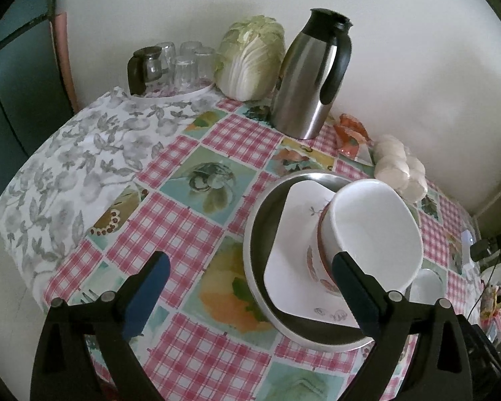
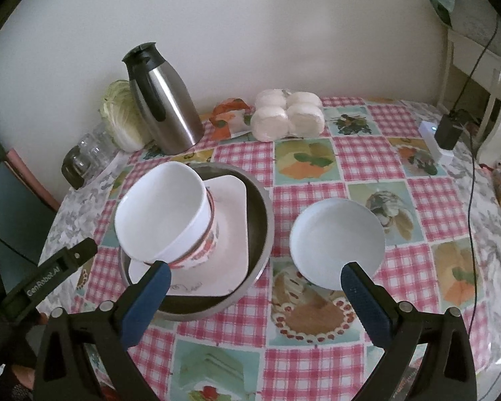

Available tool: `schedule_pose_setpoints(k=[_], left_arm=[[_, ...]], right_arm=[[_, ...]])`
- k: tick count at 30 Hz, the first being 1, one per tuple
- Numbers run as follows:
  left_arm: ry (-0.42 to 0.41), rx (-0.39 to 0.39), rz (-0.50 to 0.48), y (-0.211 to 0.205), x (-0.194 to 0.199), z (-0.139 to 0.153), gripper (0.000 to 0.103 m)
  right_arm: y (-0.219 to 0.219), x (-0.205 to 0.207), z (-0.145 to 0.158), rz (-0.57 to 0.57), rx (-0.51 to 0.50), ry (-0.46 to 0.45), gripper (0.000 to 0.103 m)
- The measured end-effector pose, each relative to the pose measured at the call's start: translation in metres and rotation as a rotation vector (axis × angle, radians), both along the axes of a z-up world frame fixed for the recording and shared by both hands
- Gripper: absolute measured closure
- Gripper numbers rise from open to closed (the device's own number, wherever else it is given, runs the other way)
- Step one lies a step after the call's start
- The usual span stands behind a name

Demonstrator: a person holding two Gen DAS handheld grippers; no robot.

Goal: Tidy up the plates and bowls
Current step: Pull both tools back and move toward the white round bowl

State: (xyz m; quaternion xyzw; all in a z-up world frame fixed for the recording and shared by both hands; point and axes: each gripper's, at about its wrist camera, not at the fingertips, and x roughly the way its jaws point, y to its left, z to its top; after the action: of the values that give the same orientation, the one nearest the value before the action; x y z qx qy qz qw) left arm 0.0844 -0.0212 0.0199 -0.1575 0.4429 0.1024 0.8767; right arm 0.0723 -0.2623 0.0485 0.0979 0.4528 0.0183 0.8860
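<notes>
Both the left hand-held gripper [image 1: 250, 264] and right hand-held gripper [image 2: 255, 275] hang spread, empty. Pinch the small bowl [image 2: 337, 242] right of the metal pan [image 2: 260, 220] by its near rim, level.

We find a metal pan [image 2: 257, 234] on the surface [image 2: 317, 361], a square plate [image 2: 232, 230] in it, a bowl [image 2: 163, 214] on that plate. A small dish [image 2: 337, 237] sits right of the pan; a jug [image 2: 165, 100] stands behind.

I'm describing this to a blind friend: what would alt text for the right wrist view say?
An open right gripper hovers over a checked tablecloth, between a small white bowl and a metal pan holding a square plate and a large white bowl.
</notes>
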Motion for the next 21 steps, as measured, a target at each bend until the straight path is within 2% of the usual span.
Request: schedule_pose_setpoints(k=[8, 11, 13, 21], left_arm=[[-0.084, 0.02, -0.019, -0.012, -0.015, 0.01, 0.004], [-0.119, 0.039, -0.038, -0.019, -0.018, 0.014, 0.0], [-0.148, 0.046, -0.062, -0.025, -0.021, 0.017, 0.0], [-0.172, 0.035, -0.168, -0.056, -0.022, 0.023, 0.0]], right_arm=[[-0.017, -0.013, 0.0, -0.03, -0.005, 0.002, 0.0], [-0.025, -0.016, 0.002, -0.049, -0.012, 0.0, 0.0], [-0.033, -0.018, 0.002, -0.066, -0.009, 0.001, 0.0], [-0.068, -0.022, 0.005, -0.139, -0.005, -0.005, 0.0]])
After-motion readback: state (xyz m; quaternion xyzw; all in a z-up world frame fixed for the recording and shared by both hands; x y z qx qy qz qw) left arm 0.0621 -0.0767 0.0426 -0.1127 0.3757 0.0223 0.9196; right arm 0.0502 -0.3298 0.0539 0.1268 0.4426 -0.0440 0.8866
